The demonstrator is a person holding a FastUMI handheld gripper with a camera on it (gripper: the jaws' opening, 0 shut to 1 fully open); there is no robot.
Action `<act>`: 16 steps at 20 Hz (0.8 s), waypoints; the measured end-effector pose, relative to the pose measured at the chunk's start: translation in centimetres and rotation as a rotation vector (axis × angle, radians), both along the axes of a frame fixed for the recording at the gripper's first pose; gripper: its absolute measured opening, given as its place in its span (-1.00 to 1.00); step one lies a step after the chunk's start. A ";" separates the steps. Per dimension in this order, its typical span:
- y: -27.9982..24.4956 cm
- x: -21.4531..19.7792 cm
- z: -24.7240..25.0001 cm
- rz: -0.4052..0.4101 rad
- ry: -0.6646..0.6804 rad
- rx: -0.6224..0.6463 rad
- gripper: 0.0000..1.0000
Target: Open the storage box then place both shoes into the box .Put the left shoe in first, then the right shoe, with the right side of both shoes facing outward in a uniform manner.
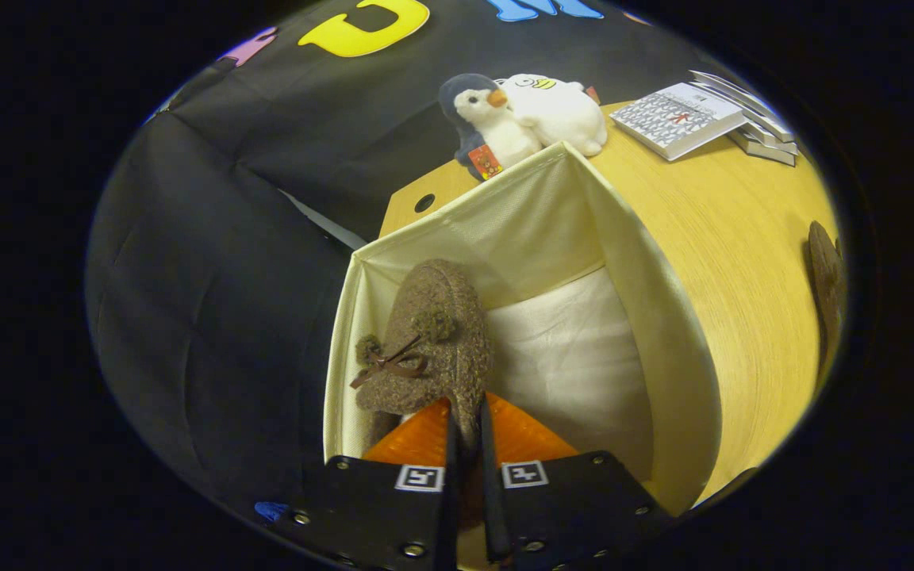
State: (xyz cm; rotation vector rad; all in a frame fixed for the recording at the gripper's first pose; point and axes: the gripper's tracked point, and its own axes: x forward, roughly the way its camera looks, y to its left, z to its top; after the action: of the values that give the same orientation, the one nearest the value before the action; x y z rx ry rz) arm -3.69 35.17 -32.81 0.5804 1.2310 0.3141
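Clamped on the rim of a brown fuzzy shoe (pixel 435 341), claw (pixel 466 444) fingers nearly together, the shoe's edge pinched between them. Held just ahead of the claw, toe pointing away, inside the open cream storage box (pixel 647 317), against its left wall. Beyond the box on the wooden worktop (pixel 743 238): plush penguin (pixel 482 119), white plush toy (pixel 556 107), stacked books (pixel 683 117). Far right of the claw, a second brown shoe (pixel 826 277).

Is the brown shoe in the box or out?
In. The shoe hangs toe-down inside the box, against its left wall, heel pinched between the claw fingers. Whether it touches the floor: cannot tell.
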 end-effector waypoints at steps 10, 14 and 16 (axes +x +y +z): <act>-2.8 0.9 7.0 0.094 -0.162 0.138 0.95; -7.5 1.7 9.4 0.085 -0.259 0.135 0.95; -10.2 2.2 10.3 0.061 -0.295 0.110 0.95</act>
State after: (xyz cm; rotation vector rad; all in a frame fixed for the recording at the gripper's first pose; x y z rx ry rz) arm -1.48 24.93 -22.54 0.5692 0.9520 0.5036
